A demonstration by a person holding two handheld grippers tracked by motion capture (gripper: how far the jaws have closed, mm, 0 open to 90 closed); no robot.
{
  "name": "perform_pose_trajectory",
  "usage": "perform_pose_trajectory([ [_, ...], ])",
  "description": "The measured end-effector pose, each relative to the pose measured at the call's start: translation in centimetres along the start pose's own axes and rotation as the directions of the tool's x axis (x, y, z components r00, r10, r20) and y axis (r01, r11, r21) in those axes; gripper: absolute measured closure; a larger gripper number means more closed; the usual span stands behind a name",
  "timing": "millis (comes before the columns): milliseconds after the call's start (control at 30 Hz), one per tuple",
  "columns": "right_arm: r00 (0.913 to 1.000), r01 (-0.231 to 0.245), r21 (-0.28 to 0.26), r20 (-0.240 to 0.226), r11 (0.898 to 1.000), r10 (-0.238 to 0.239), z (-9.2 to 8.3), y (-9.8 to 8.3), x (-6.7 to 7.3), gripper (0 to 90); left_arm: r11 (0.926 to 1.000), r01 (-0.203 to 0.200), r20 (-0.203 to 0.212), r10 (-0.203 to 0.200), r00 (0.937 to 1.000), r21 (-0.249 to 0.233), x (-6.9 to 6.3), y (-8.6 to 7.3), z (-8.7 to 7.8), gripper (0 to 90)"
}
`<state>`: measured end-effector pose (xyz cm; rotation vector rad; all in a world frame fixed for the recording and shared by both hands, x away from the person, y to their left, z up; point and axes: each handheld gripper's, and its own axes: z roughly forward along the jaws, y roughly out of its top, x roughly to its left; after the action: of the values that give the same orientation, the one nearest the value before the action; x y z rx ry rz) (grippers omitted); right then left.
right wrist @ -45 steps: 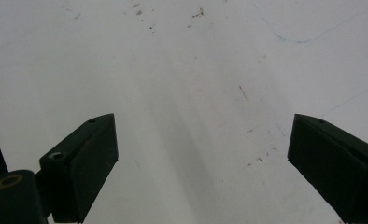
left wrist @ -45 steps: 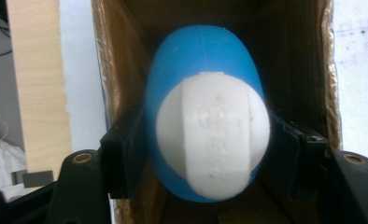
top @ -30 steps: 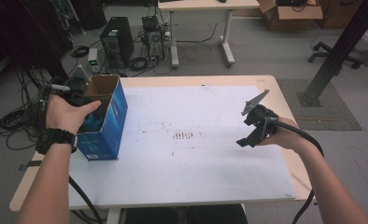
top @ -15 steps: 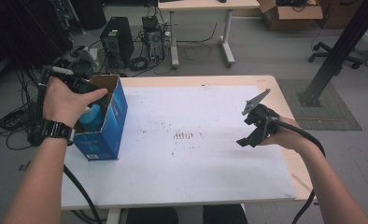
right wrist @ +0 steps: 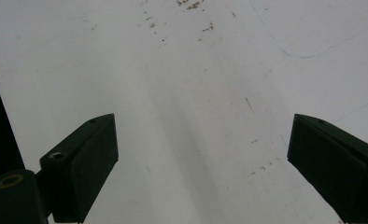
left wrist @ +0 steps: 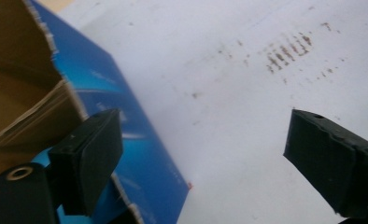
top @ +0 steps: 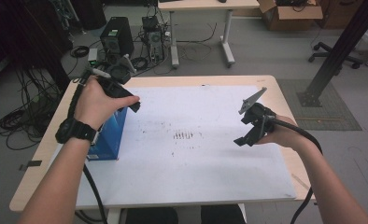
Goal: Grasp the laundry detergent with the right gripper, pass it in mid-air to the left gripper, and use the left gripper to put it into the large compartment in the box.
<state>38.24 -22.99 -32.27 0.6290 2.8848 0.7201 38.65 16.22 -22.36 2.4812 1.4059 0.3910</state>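
So, the left gripper (left wrist: 201,149) has its two black fingers (left wrist: 91,158) spread wide with nothing between them; they've just been opening, and one blocky pad sits right over the edge of the blue box (left wrist: 126,140). The right gripper (right wrist: 201,163) is just as wide apart and empty, hanging over the bare white sheet (right wrist: 187,93).

There's one box, glossy blue cardboard outside and plain brown inside, top open with ragged torn flaps. It has pale print on its side, too blurred to read. In the high view the box (top: 108,137) stands on the left side of the surface (top: 275,88), below the left hand (top: 98,100), well apart from the right hand (top: 278,135). The sheet has one cluster of short brown marks (top: 184,135) mid-way.
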Motion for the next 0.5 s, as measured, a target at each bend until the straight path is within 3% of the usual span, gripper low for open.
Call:
perform_pose_trajectory([
  [200, 1.0000, -0.007, -0.006, 0.001, 1.000, 0.007, -0.3, 0.0, -0.2, 8.2, 0.9985, -0.052, 0.065, 0.053, 0.9965, -0.018, -1.6, 0.6, 1.0, 9.9],
  [500, 1.0000, -0.005, -0.006, 0.002, 1.000, 0.005, -0.6, -0.1, -0.2, 8.2, 0.9939, -0.109, 0.132, 0.110, 0.9851, -0.019, -3.4, 1.0, 2.5, 4.7],
])
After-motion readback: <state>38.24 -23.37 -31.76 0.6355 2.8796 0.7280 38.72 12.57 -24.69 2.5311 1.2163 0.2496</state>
